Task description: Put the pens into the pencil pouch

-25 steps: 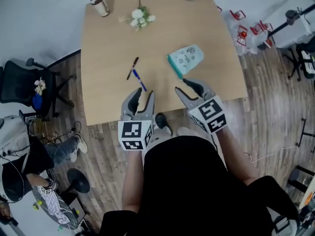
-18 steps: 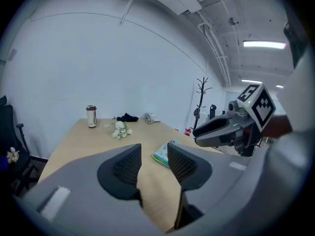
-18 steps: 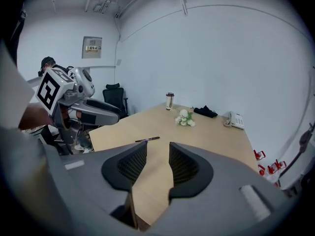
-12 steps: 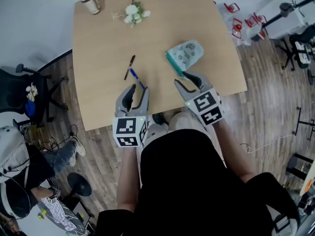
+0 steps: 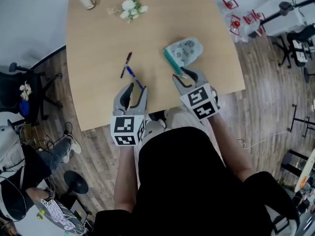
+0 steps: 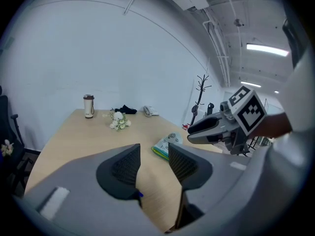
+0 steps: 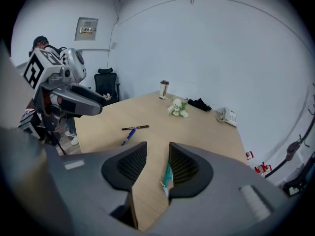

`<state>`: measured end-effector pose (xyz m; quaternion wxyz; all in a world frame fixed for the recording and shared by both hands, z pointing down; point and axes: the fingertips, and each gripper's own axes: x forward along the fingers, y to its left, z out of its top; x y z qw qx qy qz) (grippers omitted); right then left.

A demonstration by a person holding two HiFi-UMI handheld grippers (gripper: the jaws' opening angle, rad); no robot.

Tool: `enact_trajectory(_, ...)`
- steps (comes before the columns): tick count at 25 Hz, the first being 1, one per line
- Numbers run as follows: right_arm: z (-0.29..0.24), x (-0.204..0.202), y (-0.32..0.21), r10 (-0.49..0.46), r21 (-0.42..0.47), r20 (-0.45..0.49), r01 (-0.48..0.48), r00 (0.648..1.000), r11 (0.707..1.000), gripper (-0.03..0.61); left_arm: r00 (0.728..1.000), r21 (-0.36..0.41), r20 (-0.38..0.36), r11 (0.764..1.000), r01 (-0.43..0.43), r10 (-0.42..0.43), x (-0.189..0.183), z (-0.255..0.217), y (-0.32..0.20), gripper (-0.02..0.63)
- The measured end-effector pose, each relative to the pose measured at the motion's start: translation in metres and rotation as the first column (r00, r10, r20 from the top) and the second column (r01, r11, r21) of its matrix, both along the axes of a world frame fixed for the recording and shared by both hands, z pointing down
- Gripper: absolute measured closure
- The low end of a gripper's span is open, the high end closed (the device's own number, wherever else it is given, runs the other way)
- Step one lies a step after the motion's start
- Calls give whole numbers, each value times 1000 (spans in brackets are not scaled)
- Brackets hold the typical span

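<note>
Pale wood table (image 5: 98,43): a blue pen (image 5: 134,77) and a black pen (image 5: 126,65) are being left touching at centre left, the mint pencil pouch (image 5: 183,52) at centre right. The left gripper (image 5: 137,86) is being held just below the blue pen, its jaws having just been opening, with nothing between them. The right gripper (image 5: 185,73) is being held wide and empty at the pouch's lower edge.

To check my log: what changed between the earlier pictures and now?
Both grippers moved forward: the left gripper toward the blue pen, its jaws just opening wider with nothing between them; the right gripper toward the pencil pouch. Nothing gripped. Blue pen, black pen and pouch stayed put.
</note>
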<state>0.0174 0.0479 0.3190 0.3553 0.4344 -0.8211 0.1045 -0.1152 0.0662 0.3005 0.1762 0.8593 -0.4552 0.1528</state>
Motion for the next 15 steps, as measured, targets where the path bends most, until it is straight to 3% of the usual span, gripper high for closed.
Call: enact_trajectory(15,57,12,-43,-7,-86,-96,-1,995,996,456,999,-72,25,996,45,-43,8,27,-36,440)
